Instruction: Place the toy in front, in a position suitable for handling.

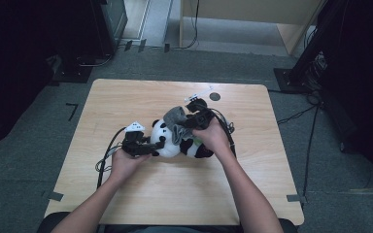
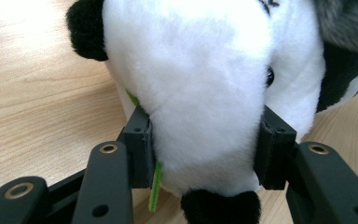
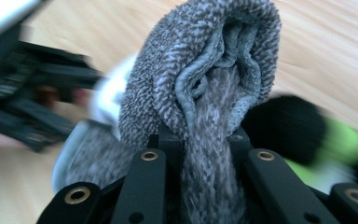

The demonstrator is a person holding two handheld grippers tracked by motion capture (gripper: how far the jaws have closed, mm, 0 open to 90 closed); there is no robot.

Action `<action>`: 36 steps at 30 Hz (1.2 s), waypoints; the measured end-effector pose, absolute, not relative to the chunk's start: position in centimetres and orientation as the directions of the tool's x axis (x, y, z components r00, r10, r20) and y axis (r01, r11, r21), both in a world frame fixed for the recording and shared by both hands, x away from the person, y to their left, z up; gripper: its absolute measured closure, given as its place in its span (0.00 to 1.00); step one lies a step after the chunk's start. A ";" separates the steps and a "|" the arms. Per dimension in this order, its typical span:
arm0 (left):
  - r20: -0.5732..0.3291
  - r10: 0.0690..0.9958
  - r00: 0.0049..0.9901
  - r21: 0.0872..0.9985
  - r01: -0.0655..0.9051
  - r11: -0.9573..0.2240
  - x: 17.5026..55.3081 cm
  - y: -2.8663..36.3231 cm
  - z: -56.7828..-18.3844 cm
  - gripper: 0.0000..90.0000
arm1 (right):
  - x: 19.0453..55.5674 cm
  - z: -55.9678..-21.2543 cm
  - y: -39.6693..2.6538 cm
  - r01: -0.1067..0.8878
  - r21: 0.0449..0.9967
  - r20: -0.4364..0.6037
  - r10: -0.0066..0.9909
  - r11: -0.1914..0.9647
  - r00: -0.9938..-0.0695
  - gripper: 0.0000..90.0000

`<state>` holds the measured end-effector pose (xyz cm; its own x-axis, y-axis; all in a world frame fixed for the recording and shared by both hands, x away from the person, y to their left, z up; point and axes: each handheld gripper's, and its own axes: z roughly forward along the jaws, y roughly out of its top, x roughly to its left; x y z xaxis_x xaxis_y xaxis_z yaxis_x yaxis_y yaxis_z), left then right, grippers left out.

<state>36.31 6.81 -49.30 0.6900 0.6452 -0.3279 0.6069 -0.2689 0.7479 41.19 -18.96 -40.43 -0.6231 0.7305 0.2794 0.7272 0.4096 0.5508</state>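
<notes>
Panda on its side mid-table, long axis running left to right, head toward the left gripper. Head clamped between those jaws, pads pressed into the white plush. Grey cloth draped over the body, bunched and pinched tight in the right gripper, directly above the torso. Wiping next, probably along the body, head pinned steady.
</notes>
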 end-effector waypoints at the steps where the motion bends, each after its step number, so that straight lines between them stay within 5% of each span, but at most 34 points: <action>1: -0.324 0.647 0.690 0.752 0.603 -0.267 36.3 6.7 -49.3 0.56 | 41.3 -40.6 -19.7 0.738 0.545 0.287 0.739 0.398 -0.610 0.85; 16: -0.325 0.642 0.695 0.757 0.598 -0.263 36.5 6.8 -49.3 0.54 | 41.0 -39.5 -25.8 0.759 0.581 0.274 0.807 0.295 -0.523 0.86; 19: -0.341 0.640 0.689 0.754 0.607 -0.251 36.6 6.9 -49.2 0.50 | 41.0 -39.7 -25.5 0.746 0.589 0.232 0.818 0.312 -0.526 0.86; 25: -0.367 0.610 0.702 0.772 0.596 -0.221 36.4 7.3 -49.3 0.26 | 41.5 -40.3 -24.7 0.741 0.594 0.217 0.825 0.313 -0.522 0.86; 36: -0.315 0.606 0.730 0.796 0.551 -0.250 35.1 7.8 -49.2 0.28 | 43.2 -41.3 -24.6 0.759 0.591 0.242 0.838 0.273 -0.489 0.86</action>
<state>35.06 7.78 -49.16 0.7300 0.6065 -0.3151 0.5513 -0.2500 0.7960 43.17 -24.62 -41.32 -0.4889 0.8382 0.2416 0.7594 0.2727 0.5907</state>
